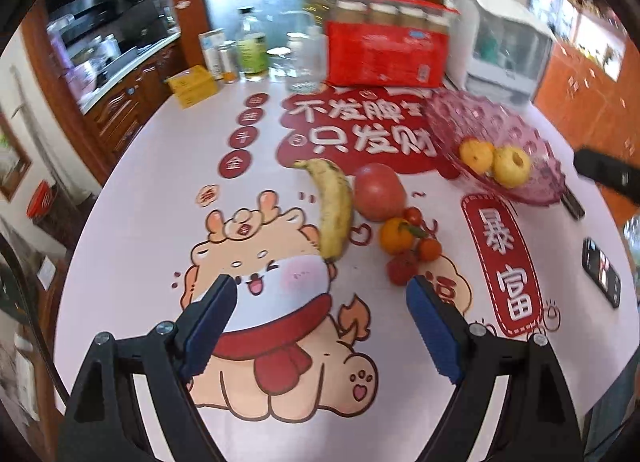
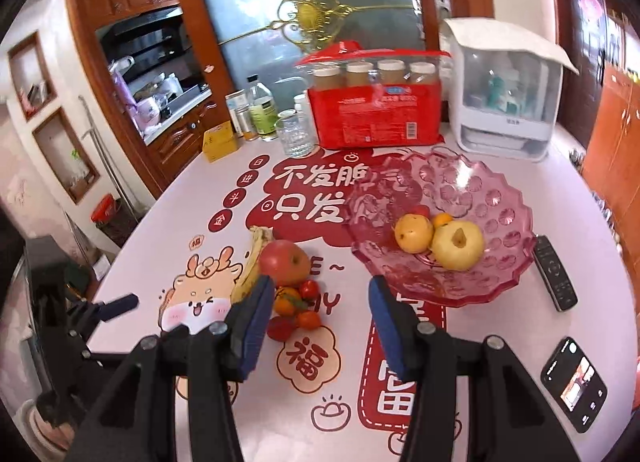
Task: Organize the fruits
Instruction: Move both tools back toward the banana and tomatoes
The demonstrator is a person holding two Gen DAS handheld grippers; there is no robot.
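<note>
Blue-padded right gripper (image 2: pixel 320 294) partly hides banana (image 2: pixel 250 262).

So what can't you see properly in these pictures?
- Small red fruit in the pink bowl: right view, hidden behind the yellow fruits; kind unclear.
- Banana: right view, lower end hidden by the right gripper.
- Phone screen: too small to read.
- Kitchen shelves: left view, blurred.

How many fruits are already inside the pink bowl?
4 visible: a yellow apple, a yellow-orange fruit, a small orange and something red behind; more may be hidden.
</note>
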